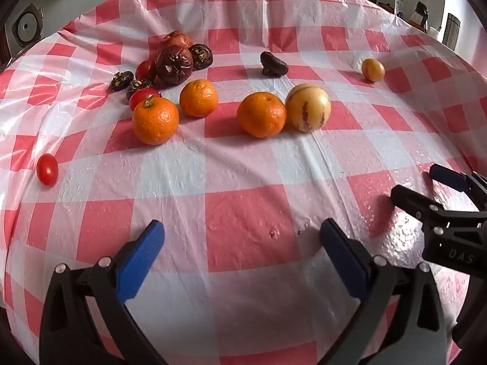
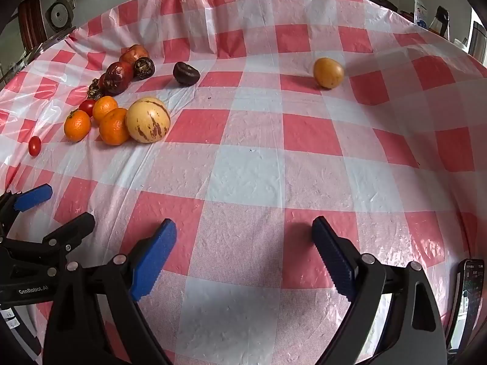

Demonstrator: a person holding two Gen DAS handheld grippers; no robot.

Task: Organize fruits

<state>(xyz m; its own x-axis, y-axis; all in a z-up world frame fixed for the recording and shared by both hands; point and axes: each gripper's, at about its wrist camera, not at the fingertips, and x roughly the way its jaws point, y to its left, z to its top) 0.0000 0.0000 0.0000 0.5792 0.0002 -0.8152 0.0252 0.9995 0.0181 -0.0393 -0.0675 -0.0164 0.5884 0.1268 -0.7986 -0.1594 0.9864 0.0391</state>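
Fruit lies on a red-and-white checked tablecloth [image 1: 243, 167]. Three oranges [image 1: 155, 120] [image 2: 77, 125] lie in a loose row, with a pale striped melon [image 1: 308, 107] [image 2: 147, 119] touching the rightmost one. Behind them is a cluster of wrinkled dark red fruits [image 1: 174, 64] [image 2: 117, 77], small dark fruits [image 1: 201, 55] and cherry tomatoes [image 1: 143, 97]. One tomato [image 1: 47, 169] [image 2: 34, 145] lies alone at the left. A dark fruit [image 1: 273, 64] [image 2: 185, 73] and a small yellow fruit [image 1: 373, 69] [image 2: 328, 72] lie apart. My left gripper [image 1: 240, 237] [image 2: 67, 205] and right gripper [image 2: 243, 228] [image 1: 415, 182] hover open and empty over the near cloth.
A phone [image 2: 471, 289] stands at the table's near right edge. Kitchen items [image 1: 421, 15] line a counter beyond the far right of the table. The cloth is wrinkled and bulges near its left edge.
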